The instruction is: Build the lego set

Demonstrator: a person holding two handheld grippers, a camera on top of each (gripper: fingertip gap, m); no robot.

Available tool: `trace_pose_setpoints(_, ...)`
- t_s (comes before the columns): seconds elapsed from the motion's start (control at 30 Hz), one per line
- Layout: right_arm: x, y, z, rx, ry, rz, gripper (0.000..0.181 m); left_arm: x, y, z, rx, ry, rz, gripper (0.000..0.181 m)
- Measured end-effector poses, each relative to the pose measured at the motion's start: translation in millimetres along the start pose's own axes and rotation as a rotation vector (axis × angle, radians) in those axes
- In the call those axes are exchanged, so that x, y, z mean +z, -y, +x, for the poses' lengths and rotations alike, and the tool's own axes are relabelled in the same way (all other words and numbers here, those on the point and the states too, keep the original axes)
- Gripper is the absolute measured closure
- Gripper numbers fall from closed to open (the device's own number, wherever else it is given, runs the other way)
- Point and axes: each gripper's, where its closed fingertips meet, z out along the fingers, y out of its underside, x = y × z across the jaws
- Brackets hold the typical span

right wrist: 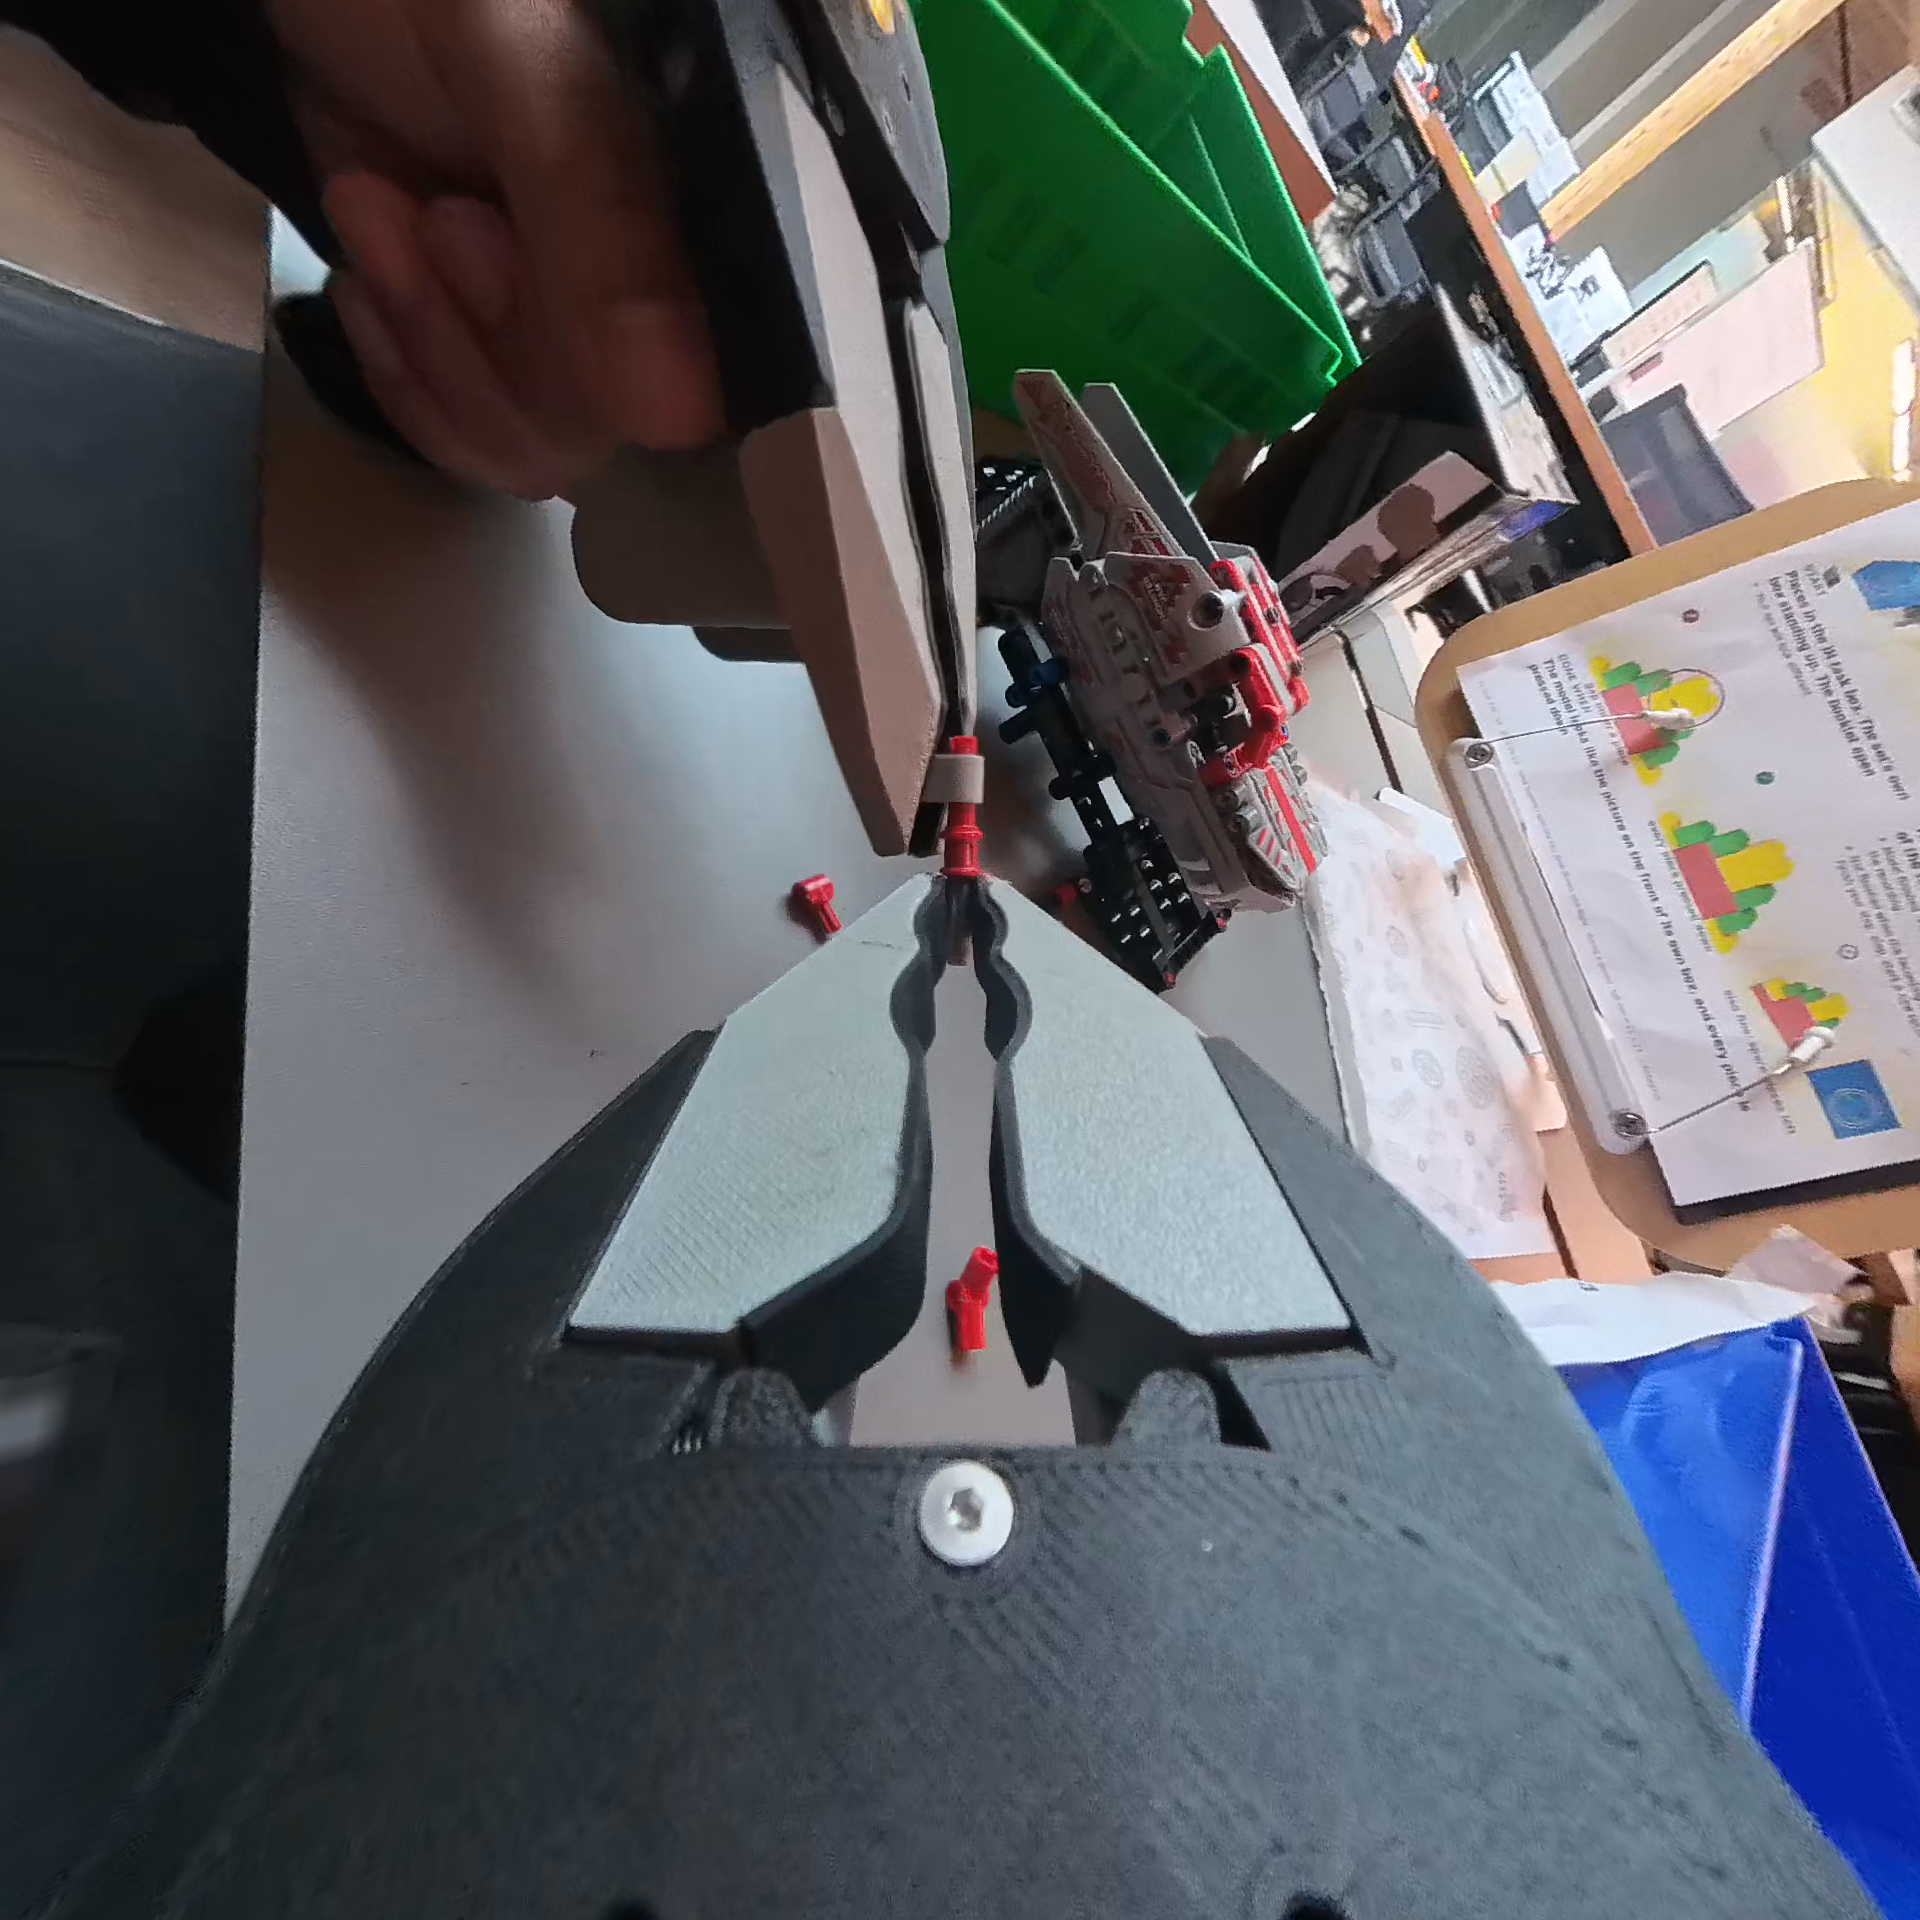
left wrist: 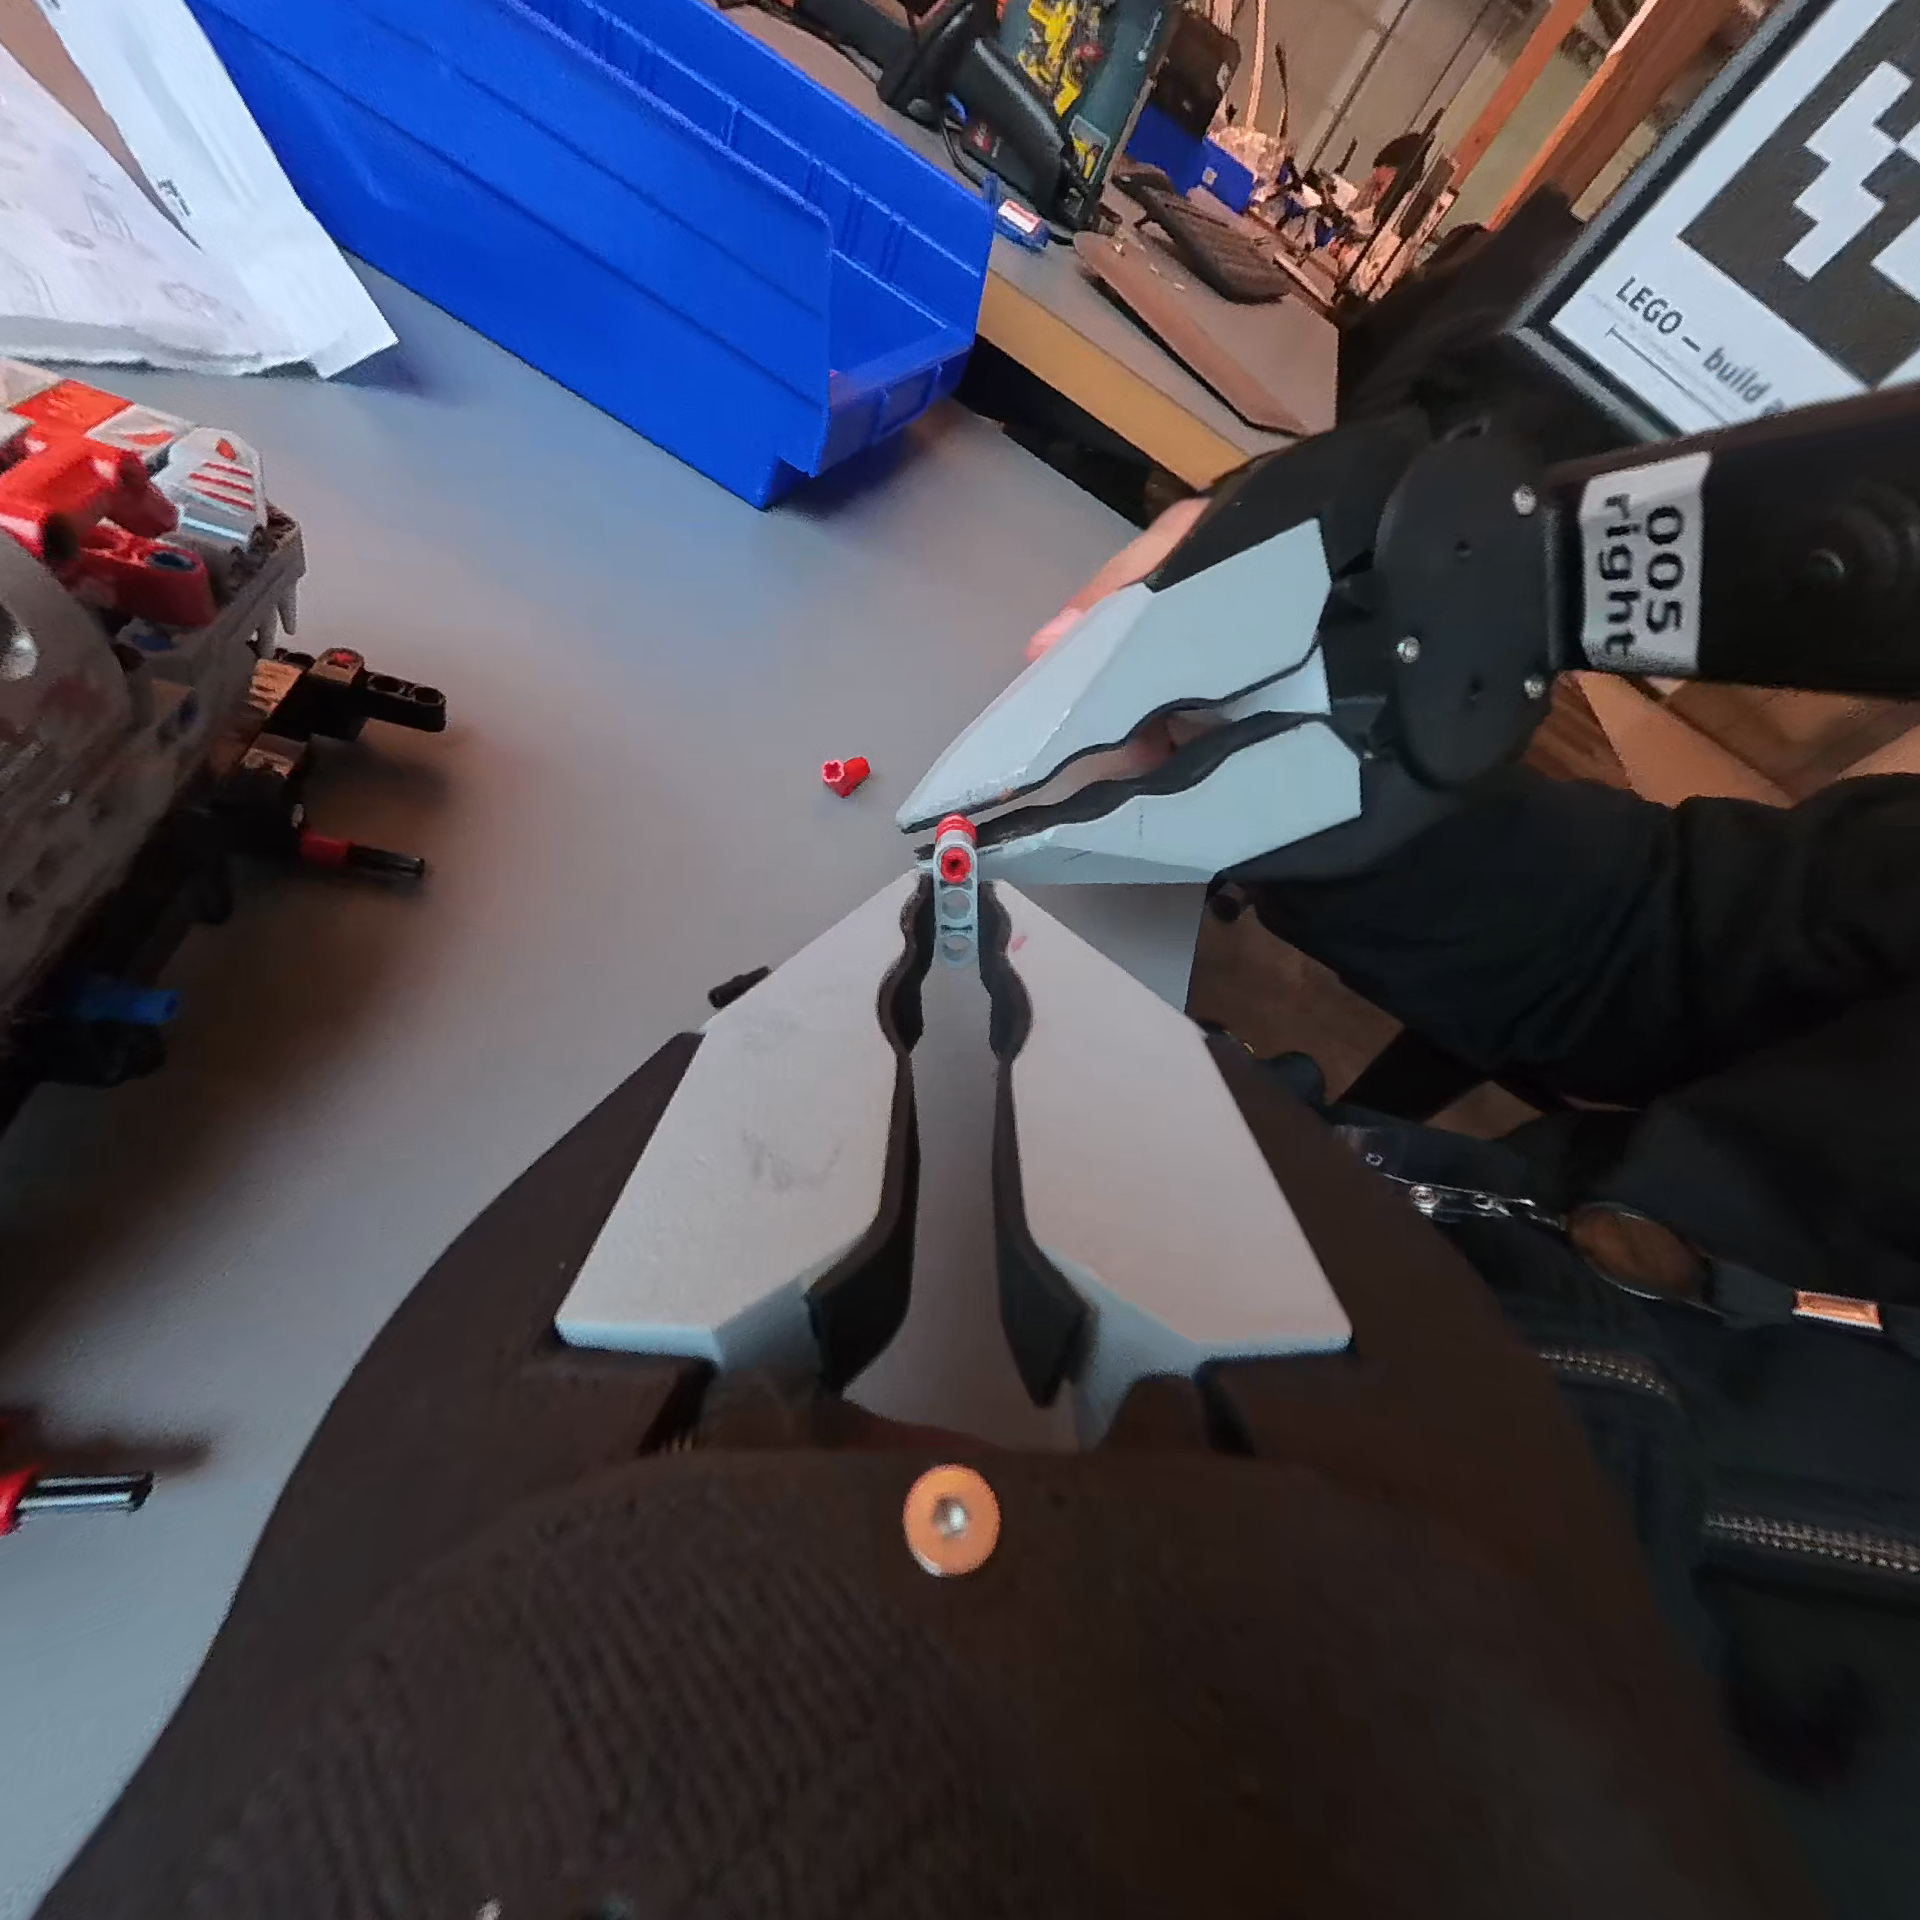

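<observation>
We hold the grey beam (left wrist: pixel 954 902) clenched in the left gripper (left wrist: pixel 954 909), above the table (left wrist: pixel 582 644). The right gripper (right wrist: pixel 961 914) pinches the red axle pin (right wrist: pixel 958 831), seated in the beam's end hole. Both parts are light, rigid and slick; we grip the pin's rear end and the beam's flat sides, pressing straight along the hole.
</observation>
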Motion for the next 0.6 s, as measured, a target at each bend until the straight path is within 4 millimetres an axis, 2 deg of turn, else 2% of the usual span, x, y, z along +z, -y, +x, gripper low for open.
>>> trace_pose_setpoints(0.07, 1, 1, -2, -0.008, -0.008, -0.003, 0.181, 1, 1, -1, 0.004, 0.016, 0.009, 0.171)
trace_pose_setpoints(0.17, 4, 1, 2, -0.011, -0.061, -0.020, 0.181, 0, 7, -3, 0.061, 0.061, 0.038, 0.175)
trace_pose_setpoints(0.33, 13, -15, 1, -0.030, -0.087, -0.101, 0.181, 7, -1, -15, 0.100, 0.168, -0.003, 0.175)
trace_pose_setpoints(0.37, 15, -22, 2, -0.055, -0.102, -0.129, 0.181, 8, -2, -18, 0.104, 0.192, -0.016, 0.176)
trace_pose_setpoints(0.4, 16, -43, 9, -0.071, -0.134, -0.231, 0.181, 5, 1, -21, 0.121, 0.218, 0.002, 0.175)
trace_pose_setpoints(0.43, 15, -72, 18, -0.070, -0.162, -0.348, 0.181, -5, 10, -23, 0.117, 0.231, 0.046, 0.175)
trace_pose_setpoints(0.47, 12, -88, 22, -0.016, -0.146, -0.358, 0.180, -17, 21, -27, 0.091, 0.240, 0.093, 0.175)
trace_pose_setpoints(0.5, 8, -86, 24, 0.093, -0.097, -0.290, 0.181, -29, 31, -30, 0.079, 0.237, 0.130, 0.175)
trace_pose_setpoints(0.53, 2, -72, 26, 0.203, -0.043, -0.204, 0.181, -36, 36, -28, 0.092, 0.220, 0.145, 0.175)
trace_pose_setpoints(0.6, -5, -49, 39, 0.304, -0.027, -0.080, 0.181, -35, 36, -19, 0.104, 0.159, 0.130, 0.175)
